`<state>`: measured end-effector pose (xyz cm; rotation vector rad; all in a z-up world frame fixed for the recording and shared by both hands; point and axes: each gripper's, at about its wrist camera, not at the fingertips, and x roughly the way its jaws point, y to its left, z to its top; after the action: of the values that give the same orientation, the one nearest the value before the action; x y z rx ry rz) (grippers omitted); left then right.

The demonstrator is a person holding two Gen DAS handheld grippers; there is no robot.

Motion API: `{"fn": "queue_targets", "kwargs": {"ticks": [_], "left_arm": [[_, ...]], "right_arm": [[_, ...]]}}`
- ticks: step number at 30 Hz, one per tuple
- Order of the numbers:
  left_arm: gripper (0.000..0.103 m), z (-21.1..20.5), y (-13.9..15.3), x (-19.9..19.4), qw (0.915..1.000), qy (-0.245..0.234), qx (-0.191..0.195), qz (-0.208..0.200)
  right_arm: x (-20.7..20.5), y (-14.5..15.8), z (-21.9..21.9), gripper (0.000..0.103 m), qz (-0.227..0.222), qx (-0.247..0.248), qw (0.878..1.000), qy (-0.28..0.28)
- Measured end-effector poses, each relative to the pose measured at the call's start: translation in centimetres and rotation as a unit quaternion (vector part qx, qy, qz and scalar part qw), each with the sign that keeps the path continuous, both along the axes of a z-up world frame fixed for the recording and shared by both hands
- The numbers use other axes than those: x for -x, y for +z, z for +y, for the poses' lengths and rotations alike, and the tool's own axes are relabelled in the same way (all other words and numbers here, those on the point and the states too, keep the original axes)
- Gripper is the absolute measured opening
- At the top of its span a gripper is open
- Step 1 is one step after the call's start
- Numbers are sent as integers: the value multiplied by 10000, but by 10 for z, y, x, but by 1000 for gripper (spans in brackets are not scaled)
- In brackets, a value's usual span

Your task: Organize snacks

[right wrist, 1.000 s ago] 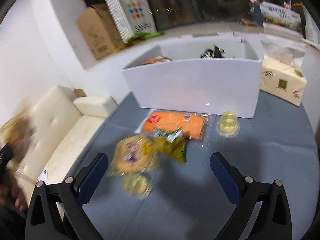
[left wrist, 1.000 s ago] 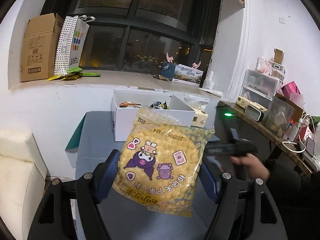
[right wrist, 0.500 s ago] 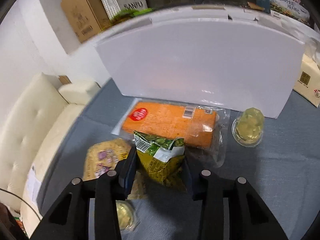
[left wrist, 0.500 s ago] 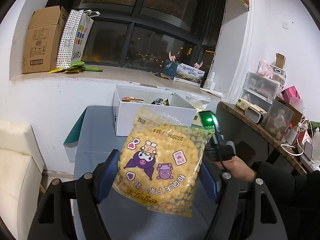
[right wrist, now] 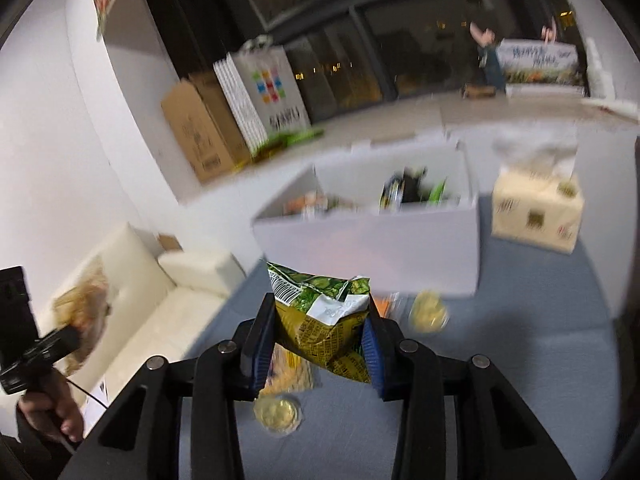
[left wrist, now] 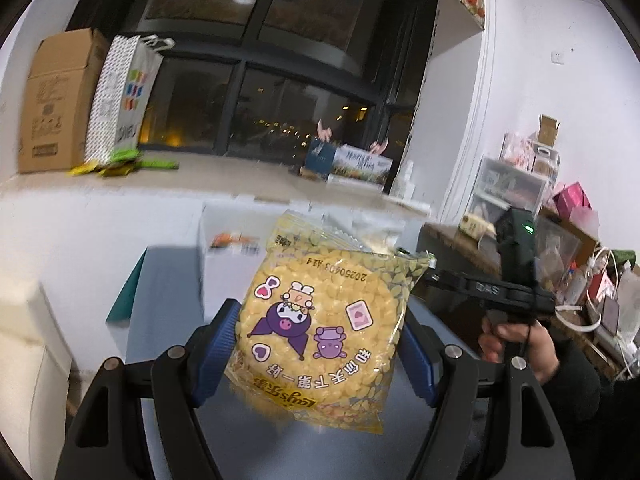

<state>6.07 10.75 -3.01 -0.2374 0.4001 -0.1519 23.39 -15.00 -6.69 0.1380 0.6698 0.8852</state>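
My left gripper is shut on a yellow snack bag with purple cartoon figures and holds it in the air above the grey table. My right gripper is shut on a green and yellow snack bag, lifted off the grey table. The white box stands beyond it with several snacks inside; it also shows in the left wrist view. The right gripper also shows in the left wrist view.
Two clear jelly cups and part of an orange packet lie on the table. A tissue box stands right of the white box. A white sofa is at left. A cluttered shelf is at right.
My right gripper closed on the green bag and has lifted it off the table toward the white box. My left gripper still holds the yellow bag, raised slightly.
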Motion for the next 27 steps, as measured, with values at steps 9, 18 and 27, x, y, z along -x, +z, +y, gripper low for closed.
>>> {"fn": "queue_targets", "kwargs": {"ticks": [9,18,27], "left_arm": [[78,24,45,-161,9994,264,-186,-120],[82,51,14,-289,9948,645,-376,698],[103,61,4,-275,9908,847,-389,982]], "right_arm": [[-69,67,8,42,-231,-164,9994,-216],[-169,58,56,43,403,233,9982,-367],[-192,44,59,103,488,364,9963,-601]]}}
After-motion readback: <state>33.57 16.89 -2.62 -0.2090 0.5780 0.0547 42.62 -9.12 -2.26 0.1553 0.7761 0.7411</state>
